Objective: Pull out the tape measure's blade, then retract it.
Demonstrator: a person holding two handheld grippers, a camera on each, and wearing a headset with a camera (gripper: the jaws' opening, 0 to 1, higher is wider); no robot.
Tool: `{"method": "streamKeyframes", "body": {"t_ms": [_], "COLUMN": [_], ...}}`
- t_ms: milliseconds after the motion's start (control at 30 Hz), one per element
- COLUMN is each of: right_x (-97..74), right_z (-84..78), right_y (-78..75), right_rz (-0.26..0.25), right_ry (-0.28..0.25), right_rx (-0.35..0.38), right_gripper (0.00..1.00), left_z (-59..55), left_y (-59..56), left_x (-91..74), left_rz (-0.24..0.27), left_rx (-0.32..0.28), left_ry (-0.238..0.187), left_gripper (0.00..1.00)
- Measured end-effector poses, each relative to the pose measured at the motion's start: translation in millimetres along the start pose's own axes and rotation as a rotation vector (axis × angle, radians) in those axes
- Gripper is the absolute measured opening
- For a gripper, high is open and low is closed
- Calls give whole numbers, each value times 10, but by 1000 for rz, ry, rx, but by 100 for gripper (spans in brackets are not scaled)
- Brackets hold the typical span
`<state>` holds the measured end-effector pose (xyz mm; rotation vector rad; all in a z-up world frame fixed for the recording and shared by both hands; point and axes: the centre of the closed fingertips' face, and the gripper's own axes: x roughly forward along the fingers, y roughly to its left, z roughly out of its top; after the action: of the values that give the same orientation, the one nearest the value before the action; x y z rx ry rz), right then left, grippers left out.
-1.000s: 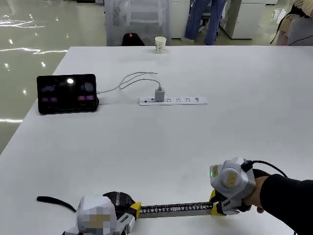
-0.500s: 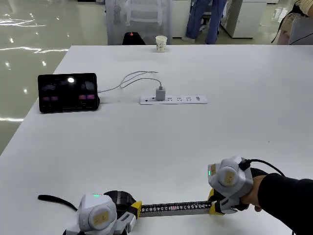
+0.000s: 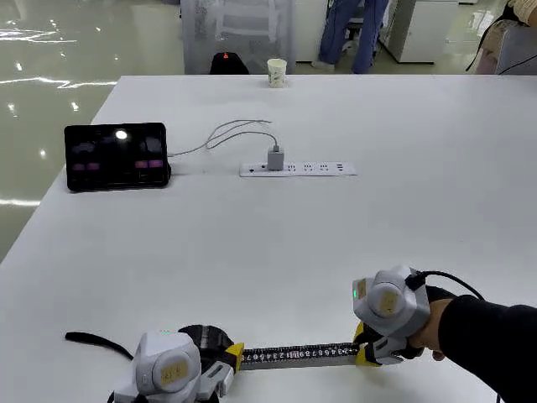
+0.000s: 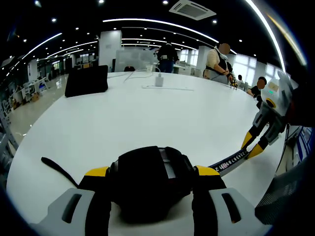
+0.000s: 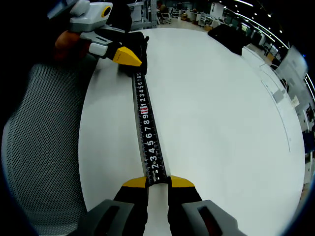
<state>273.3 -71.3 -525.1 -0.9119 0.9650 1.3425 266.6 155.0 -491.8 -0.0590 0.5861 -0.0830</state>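
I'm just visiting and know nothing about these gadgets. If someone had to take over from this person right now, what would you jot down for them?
Left gripper: shut on the tape measure's black case, holding it down on the white table.
Right gripper: shut on the tip of the blade.
The blade is out, stretched between the two grippers.
Done: the pull-out is under way or finished; I cannot tell which.
Left: guide the blade back into the case, then let go.

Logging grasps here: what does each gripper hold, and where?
Left gripper clamps the tape measure case; right gripper pinches the blade at its free end.
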Motion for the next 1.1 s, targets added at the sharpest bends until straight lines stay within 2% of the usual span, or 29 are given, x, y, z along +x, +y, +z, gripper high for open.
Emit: {"method": "streamKeyframes", "body": {"t_ms": [267,1100], "right_x": [13,54], "right_z": [25,148], "right_y": [-11,-1], "right_rz": [4,10], "right_ry": [5,-25], "right_rx": [2,7], "right_gripper": [11,11], "left_z": [2,-1], "left_y": [-2,3], "left_x": [2,-2], "left_rz": [0,-1], "left_rx": [1,3], "left_ry": [-1,-3], "left_gripper": [62,62]}}
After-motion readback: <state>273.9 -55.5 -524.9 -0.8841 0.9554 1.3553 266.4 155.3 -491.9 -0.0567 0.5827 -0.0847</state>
